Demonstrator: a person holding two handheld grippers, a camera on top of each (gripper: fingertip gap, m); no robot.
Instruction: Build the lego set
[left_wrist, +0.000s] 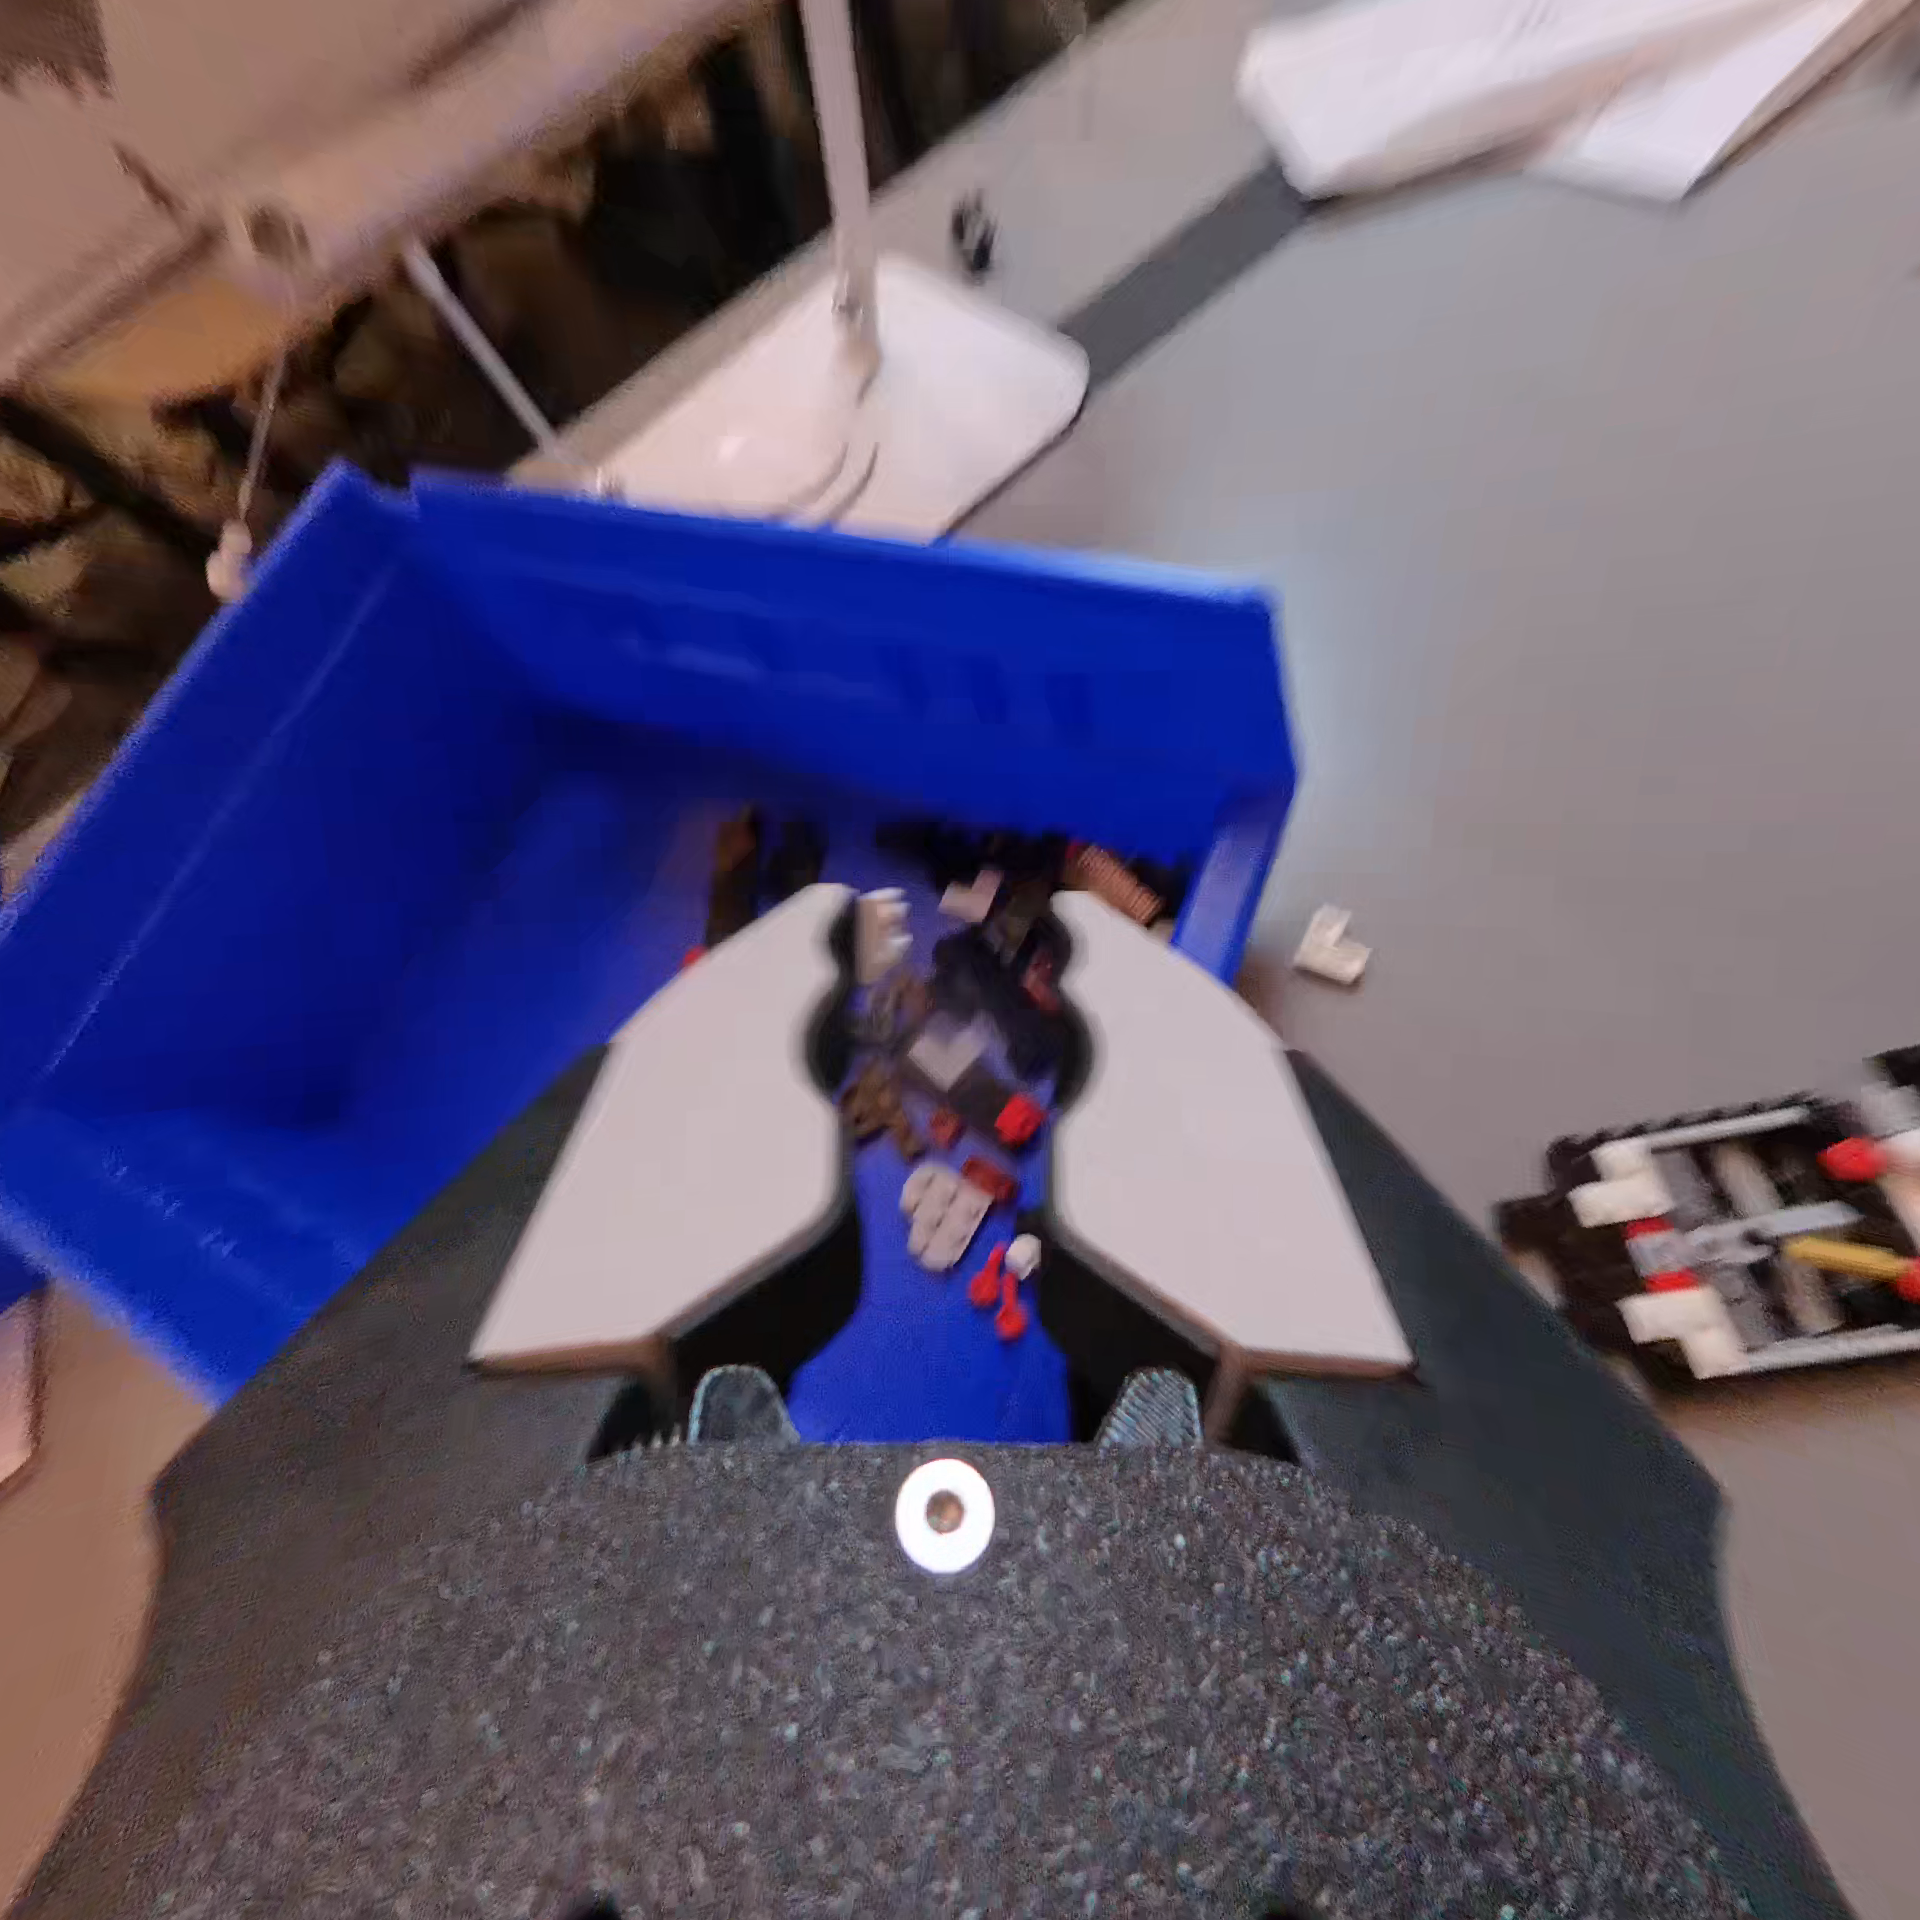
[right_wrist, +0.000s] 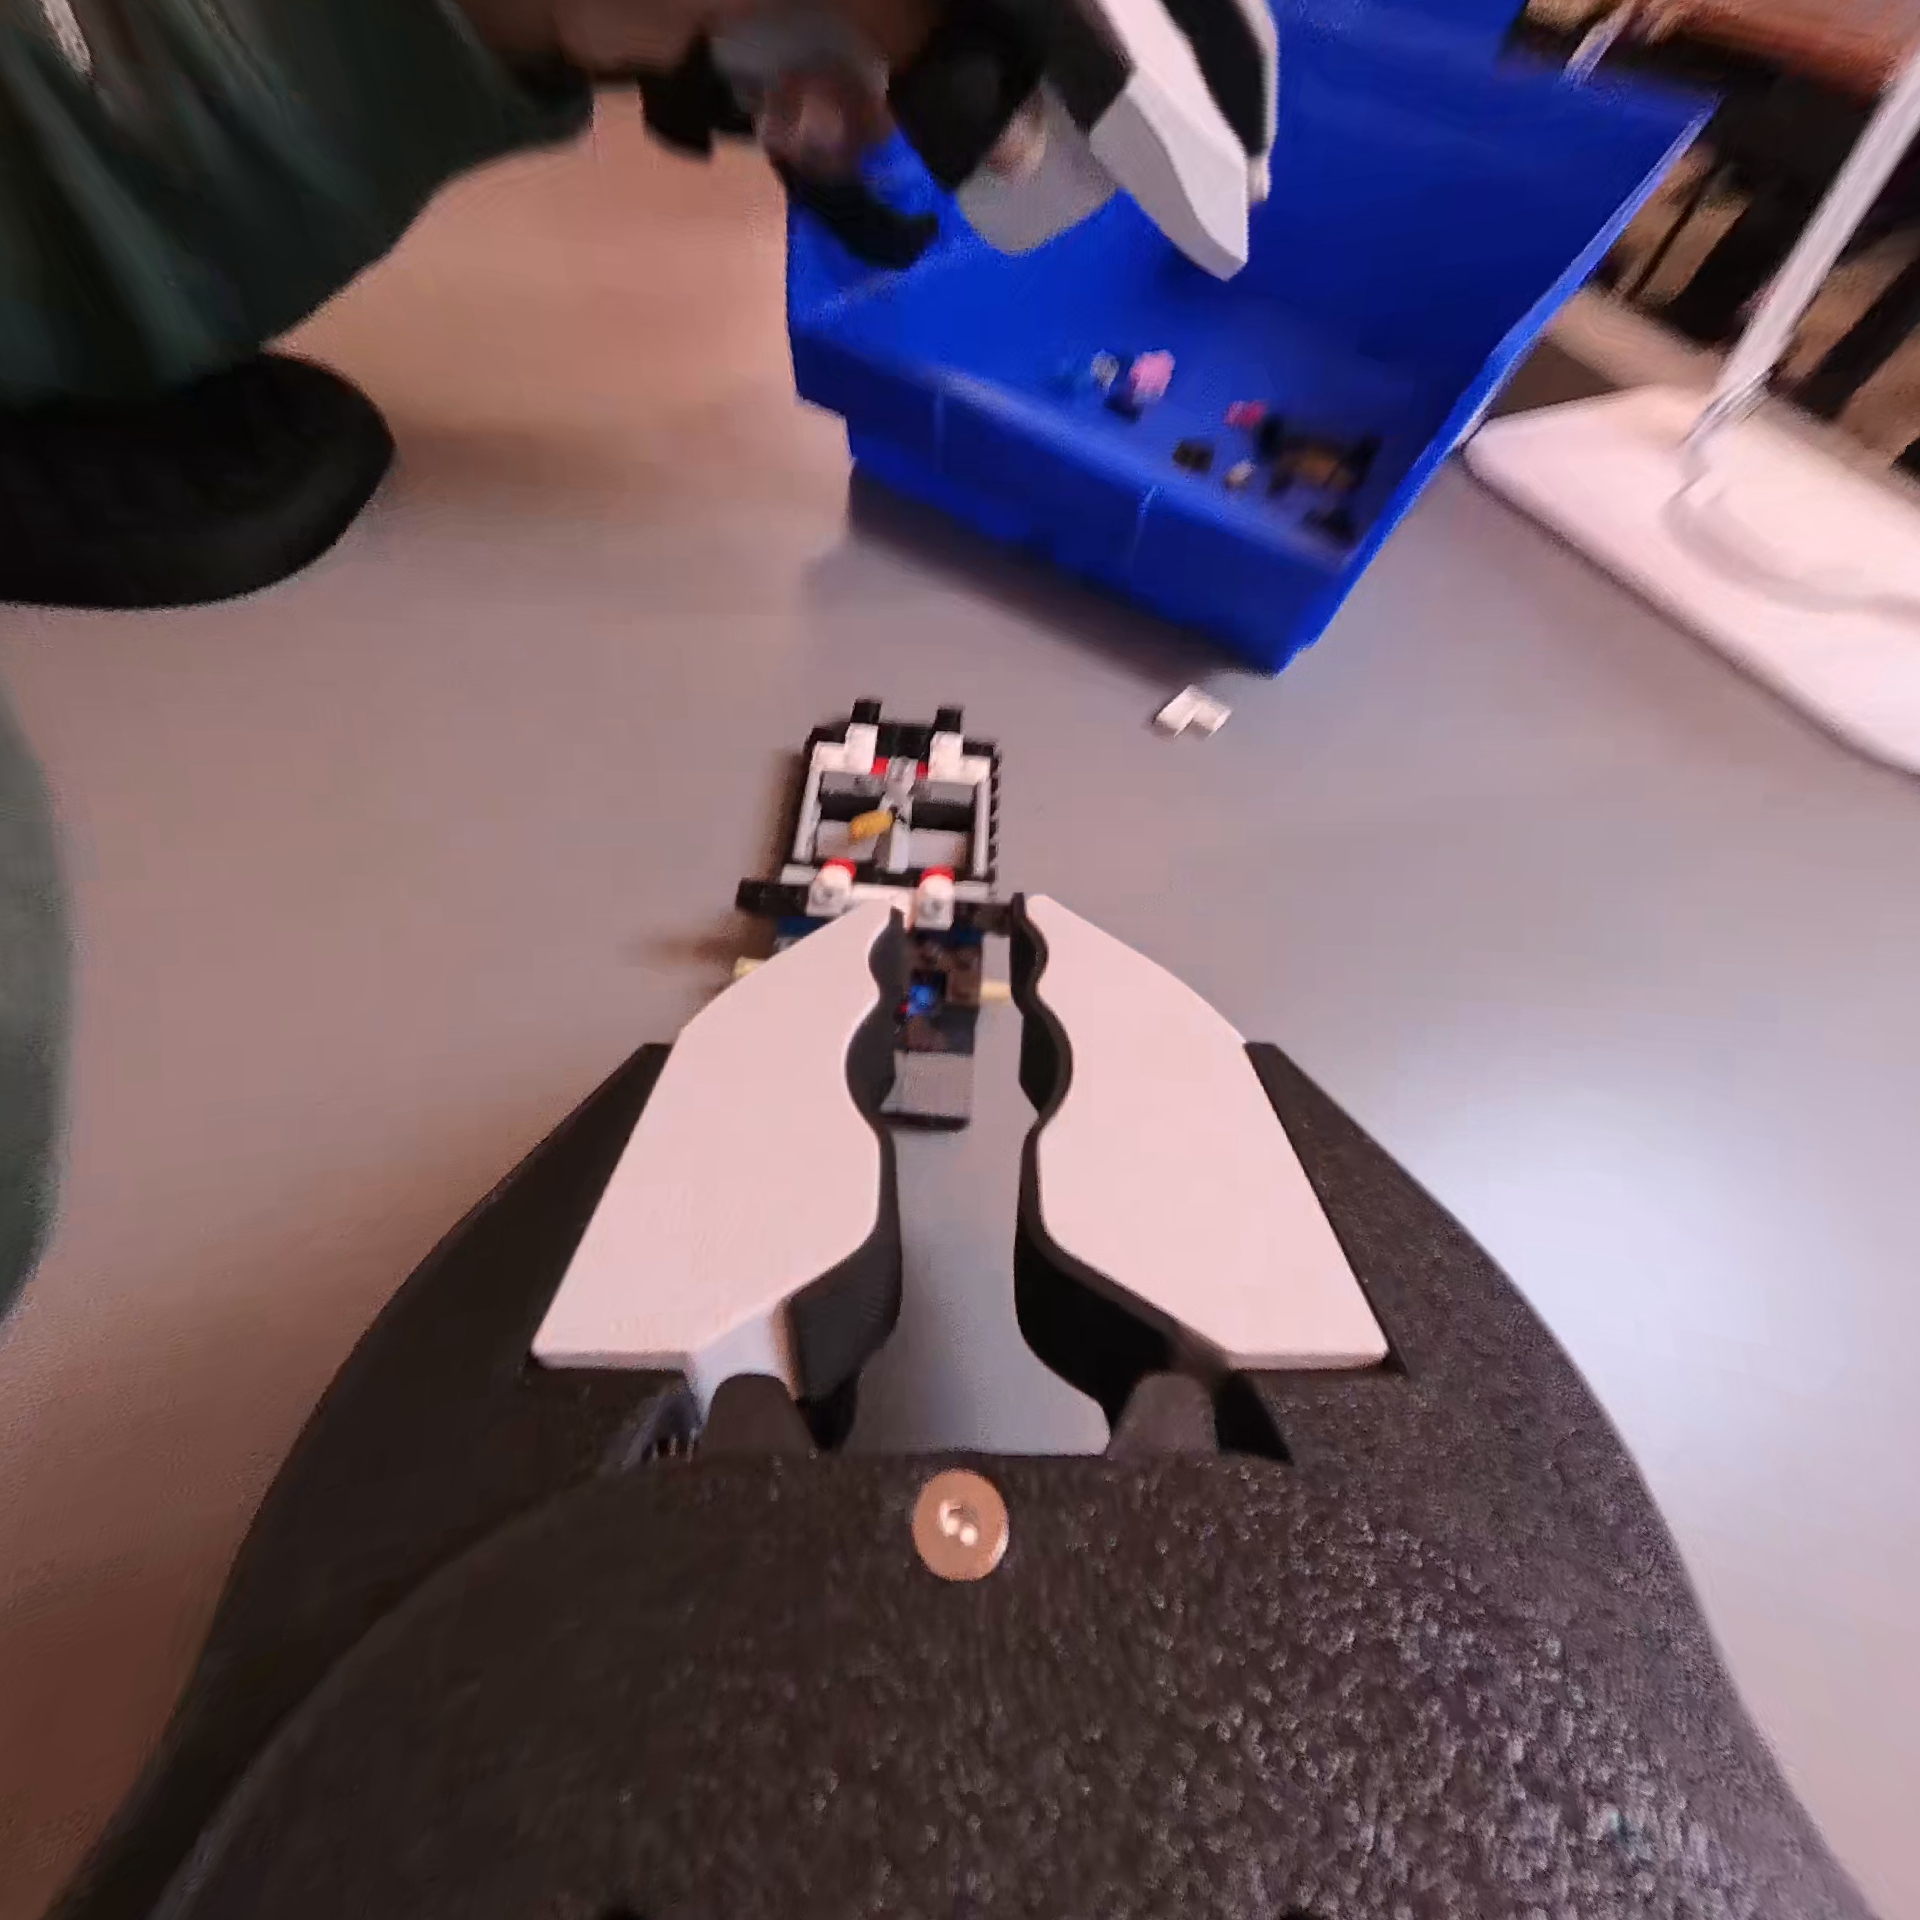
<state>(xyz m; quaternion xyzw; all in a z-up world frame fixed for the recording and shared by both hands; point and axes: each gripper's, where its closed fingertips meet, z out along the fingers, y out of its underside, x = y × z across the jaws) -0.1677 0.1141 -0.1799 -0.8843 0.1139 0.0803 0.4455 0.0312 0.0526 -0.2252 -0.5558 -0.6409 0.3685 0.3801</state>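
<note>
My left gripper (left_wrist: 956, 914) is open and empty, and hovers over a blue bin (left_wrist: 416, 831). Several small loose bricks (left_wrist: 966, 1091), red, grey, black and white, lie on the bin floor below its fingers. My right gripper (right_wrist: 956, 914) is open and low over the grey table. Its fingers straddle the narrow near end (right_wrist: 935, 1049) of a black, white and grey brick model (right_wrist: 894, 810). The left finger is close against that end and the right finger is apart from it. The model also shows in the left wrist view (left_wrist: 1745, 1236). The left gripper shows above the bin in the right wrist view (right_wrist: 1174, 135).
The blue bin (right_wrist: 1143, 499) stands beyond the model. A small white brick (right_wrist: 1190, 715) lies on the table beside the bin's corner, also in the left wrist view (left_wrist: 1330, 940). A white stand base (left_wrist: 883, 395) and papers (left_wrist: 1558, 94) are farther back. A person's dark sleeve (right_wrist: 156, 312) is at left. Spacing between my two grippers at the tips: around 20 cm.
</note>
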